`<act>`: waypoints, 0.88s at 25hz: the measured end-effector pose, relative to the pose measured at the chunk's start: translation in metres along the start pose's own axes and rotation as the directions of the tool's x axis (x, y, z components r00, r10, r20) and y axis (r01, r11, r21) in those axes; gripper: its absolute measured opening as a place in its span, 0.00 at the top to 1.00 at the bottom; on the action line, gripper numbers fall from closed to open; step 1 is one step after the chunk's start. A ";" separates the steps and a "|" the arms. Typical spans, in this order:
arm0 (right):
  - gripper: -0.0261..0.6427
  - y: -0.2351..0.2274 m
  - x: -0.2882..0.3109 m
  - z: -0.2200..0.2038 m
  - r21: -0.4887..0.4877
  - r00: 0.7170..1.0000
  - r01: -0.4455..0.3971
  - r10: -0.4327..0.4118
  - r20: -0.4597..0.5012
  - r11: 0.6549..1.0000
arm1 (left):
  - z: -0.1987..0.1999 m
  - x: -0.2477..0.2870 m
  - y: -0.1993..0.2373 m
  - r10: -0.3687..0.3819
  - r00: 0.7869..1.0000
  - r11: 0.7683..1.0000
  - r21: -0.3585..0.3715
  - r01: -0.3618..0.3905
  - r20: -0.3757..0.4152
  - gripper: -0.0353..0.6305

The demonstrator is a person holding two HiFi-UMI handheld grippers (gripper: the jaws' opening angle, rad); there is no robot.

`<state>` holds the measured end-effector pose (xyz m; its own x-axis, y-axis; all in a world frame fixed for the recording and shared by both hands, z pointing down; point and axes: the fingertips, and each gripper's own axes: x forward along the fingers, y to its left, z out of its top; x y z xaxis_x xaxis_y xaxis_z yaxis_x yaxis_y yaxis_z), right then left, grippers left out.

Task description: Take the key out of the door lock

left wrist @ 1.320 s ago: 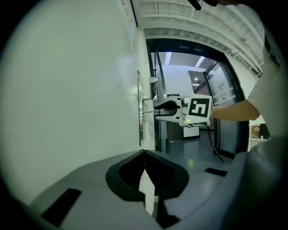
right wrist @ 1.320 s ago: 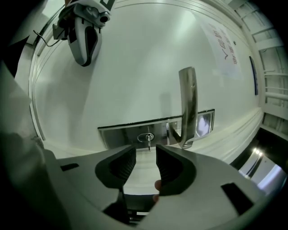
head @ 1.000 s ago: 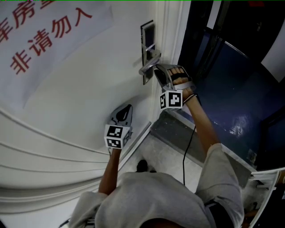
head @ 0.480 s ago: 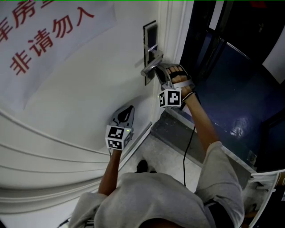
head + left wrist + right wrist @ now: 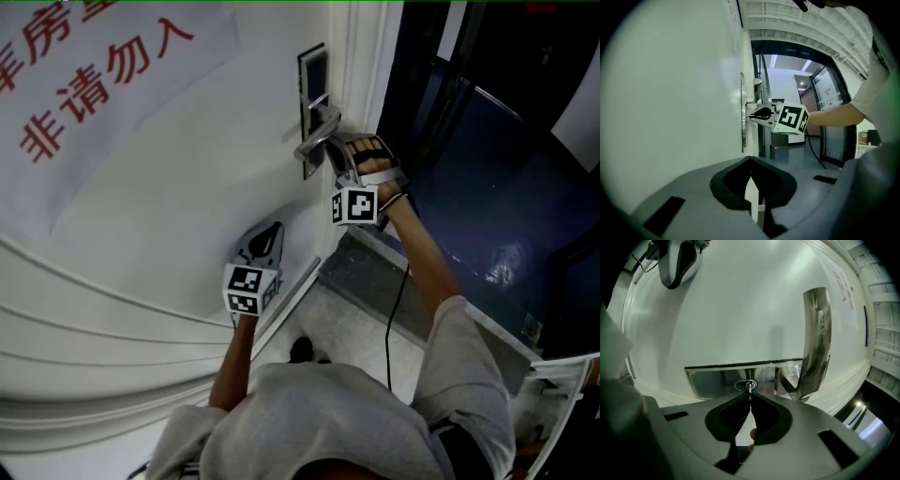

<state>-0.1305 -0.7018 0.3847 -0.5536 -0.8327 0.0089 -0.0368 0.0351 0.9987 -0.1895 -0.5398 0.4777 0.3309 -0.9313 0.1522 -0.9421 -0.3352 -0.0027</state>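
Head view: right gripper [image 5: 328, 155] at lock [image 5: 312, 94], under handle [image 5: 317, 141]; left gripper [image 5: 267, 232] lower, near door [image 5: 187, 187]. Left gripper view: jaws pressed together, nothing between them. Right gripper view: jaws closing, tips pinching key [image 5: 750, 386]; key seated in lock keyhole.

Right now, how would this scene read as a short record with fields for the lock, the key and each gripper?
surface: white door
lock: brushed steel lock plate on the door, curved silver lever handle beside the keyhole
key: small silver metal key, seated in the keyhole
right gripper: at the lock plate, jaws closing on the key, which stands between their tips
left gripper: jaws together, nothing between them, held apart from the lock
task state: key not yet out
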 end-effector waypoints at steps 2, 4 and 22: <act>0.92 0.000 0.000 0.000 0.003 1.000 -0.004 0.004 0.001 1.000 | 0.002 0.000 -0.001 -0.004 1.000 1.000 0.004 0.004 0.006 0.92; 0.92 0.001 -0.001 0.000 0.005 1.000 -0.008 0.008 0.004 1.000 | 0.002 -0.001 -0.002 -0.006 1.000 1.000 0.007 0.005 0.011 0.92; 0.92 0.000 -0.002 -0.001 0.018 1.000 -0.001 0.001 0.016 1.000 | 0.007 0.001 -0.002 -0.009 1.000 1.000 0.014 0.009 0.012 0.92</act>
<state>-0.1289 -0.7007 0.3848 -0.5669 -0.8237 0.0090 -0.0507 0.0458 0.9977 -0.1874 -0.5406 0.4711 0.3403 -0.9298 0.1403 -0.9382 -0.3457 -0.0149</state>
